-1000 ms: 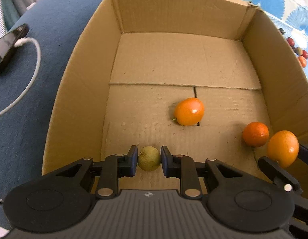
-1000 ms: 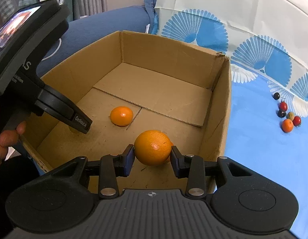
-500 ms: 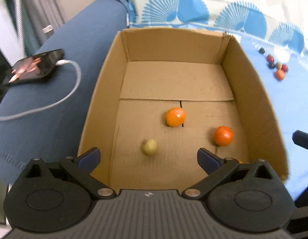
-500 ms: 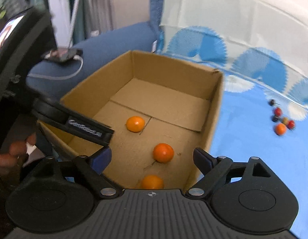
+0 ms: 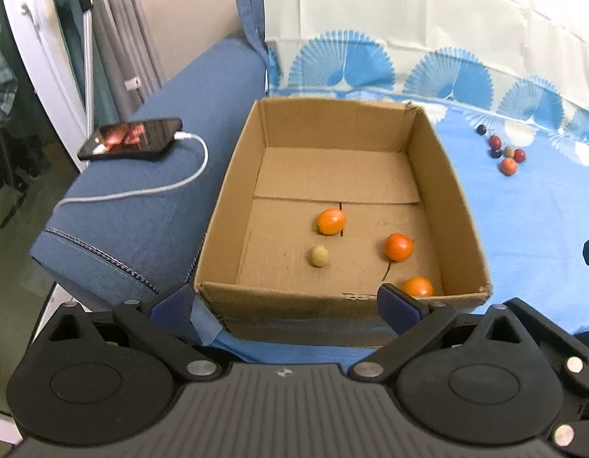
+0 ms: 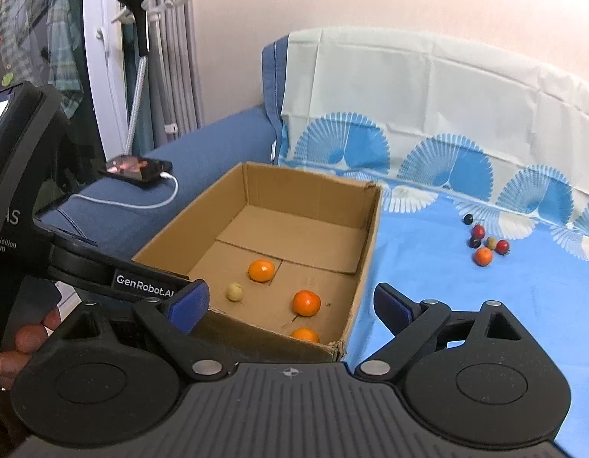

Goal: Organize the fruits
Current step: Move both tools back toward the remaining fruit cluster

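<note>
Left gripper (image 5: 285,305) wide open, empty; right gripper (image 6: 290,303) opening, empty. Small fruits (image 6: 483,244) right of box (image 6: 367,236): light, round, roll-prone; pinch across middle.

Ahead of my spread left fingers I see the open box (image 5: 233,191) holding three oranges (image 5: 331,221) and a pale green fruit (image 5: 318,256), all apart, while a cluster of small fruits (image 5: 502,152) lies on the cloth beyond, to the right.
</note>
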{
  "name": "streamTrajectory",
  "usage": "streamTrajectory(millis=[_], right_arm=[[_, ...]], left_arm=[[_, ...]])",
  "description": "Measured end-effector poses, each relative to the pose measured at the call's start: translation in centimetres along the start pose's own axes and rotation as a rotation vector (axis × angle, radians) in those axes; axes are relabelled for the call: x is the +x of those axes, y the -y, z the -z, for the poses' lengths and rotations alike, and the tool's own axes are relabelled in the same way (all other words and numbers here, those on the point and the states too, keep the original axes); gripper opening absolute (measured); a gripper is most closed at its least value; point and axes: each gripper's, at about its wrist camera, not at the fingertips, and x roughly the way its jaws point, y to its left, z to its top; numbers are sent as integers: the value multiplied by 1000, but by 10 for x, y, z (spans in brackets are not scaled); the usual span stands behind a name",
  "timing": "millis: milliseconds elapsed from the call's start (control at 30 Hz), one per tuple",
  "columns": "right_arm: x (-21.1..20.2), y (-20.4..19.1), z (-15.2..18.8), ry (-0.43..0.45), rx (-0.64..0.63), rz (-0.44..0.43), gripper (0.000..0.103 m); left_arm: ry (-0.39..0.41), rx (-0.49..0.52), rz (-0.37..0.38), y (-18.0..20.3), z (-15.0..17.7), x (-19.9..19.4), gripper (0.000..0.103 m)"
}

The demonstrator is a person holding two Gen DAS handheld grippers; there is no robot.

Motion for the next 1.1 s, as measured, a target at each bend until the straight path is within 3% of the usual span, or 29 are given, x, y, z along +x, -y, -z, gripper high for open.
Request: streamTrajectory(millis=[367,633,900,1100], right_arm=[[-40,-11,2,75,2,27,96],[-52,-5,3,100,0,46,97],[-43,34,4,94,82,82,97],[-34,92,9,91,142,196,97]], left_arm=[[94,2,8,-5,10,-47,103],[107,3,25,1,6,-55,103],[69,58,47,37,-11,-40,103],[48,92,96,80,-38,-18,103]])
